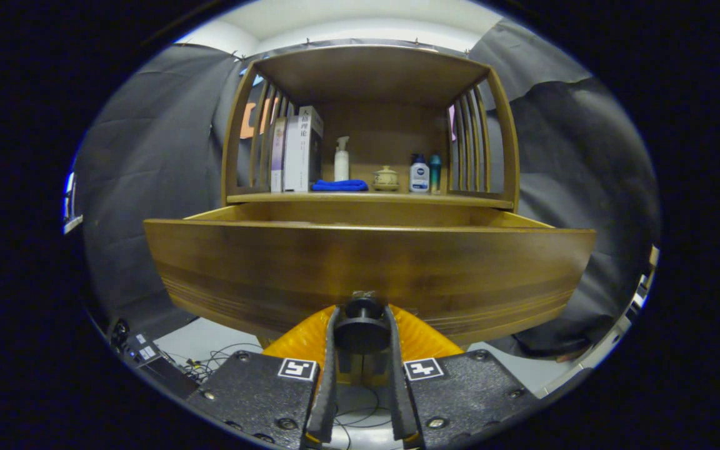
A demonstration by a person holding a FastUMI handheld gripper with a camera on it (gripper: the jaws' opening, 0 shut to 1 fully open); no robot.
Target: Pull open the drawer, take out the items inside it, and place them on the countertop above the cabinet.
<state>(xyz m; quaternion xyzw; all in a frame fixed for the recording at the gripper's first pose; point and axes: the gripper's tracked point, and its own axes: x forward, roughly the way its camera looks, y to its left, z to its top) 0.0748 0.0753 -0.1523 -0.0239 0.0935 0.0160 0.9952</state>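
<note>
Fingers (362, 331) clamped on the drawer knob (362, 326), I've got the wooden drawer (366, 269) out from under the bench (369, 198), its bottles and books beyond.

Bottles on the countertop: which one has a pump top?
The white pump bottle, standing just behind the blue cloth. The two bottles right of the small lidded pot have plain caps.
</note>
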